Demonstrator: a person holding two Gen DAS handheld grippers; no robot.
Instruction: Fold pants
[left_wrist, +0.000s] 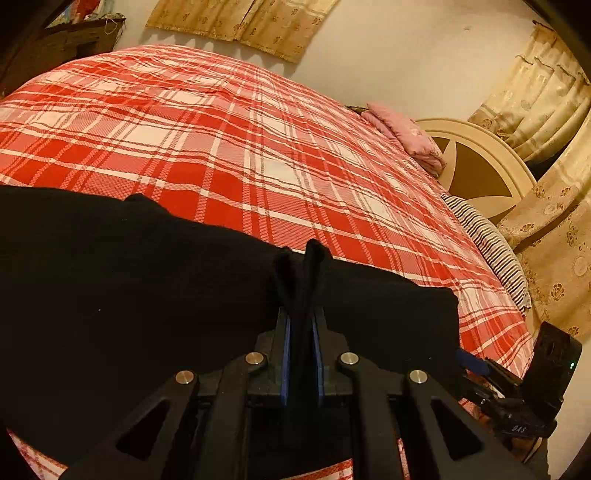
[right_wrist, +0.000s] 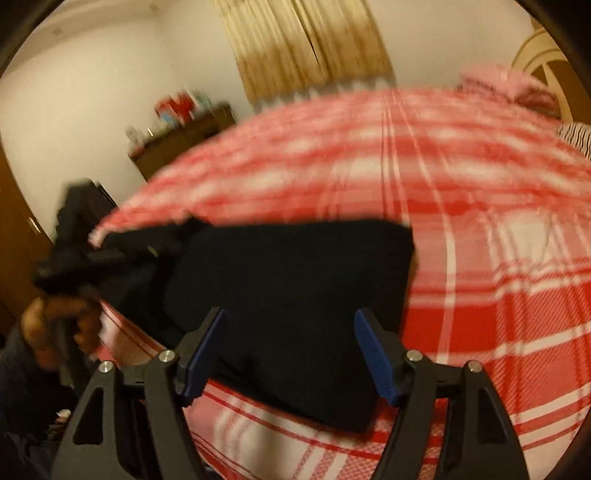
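Left gripper (left_wrist: 301, 321): jaws clenched on a pinched-up ridge of the black knit pants (left_wrist: 129, 295), cloth bunched between the blue pads. Right gripper (right_wrist: 290, 354): jaws released and standing wide, nothing between them, hovering just over the near edge of the same garment; its view is motion-blurred.

We find the pants lying as a partly folded dark slab on the red-and-white plaid bedspread (left_wrist: 240, 140), near the edge of the bed closest to us, one end trailing off toward the left hand (right_wrist: 55, 325).

We judge a fold is under way, with one side held. The next move likely calls for the right jaws to close on the free edge, then both to lift and carry it over evenly.
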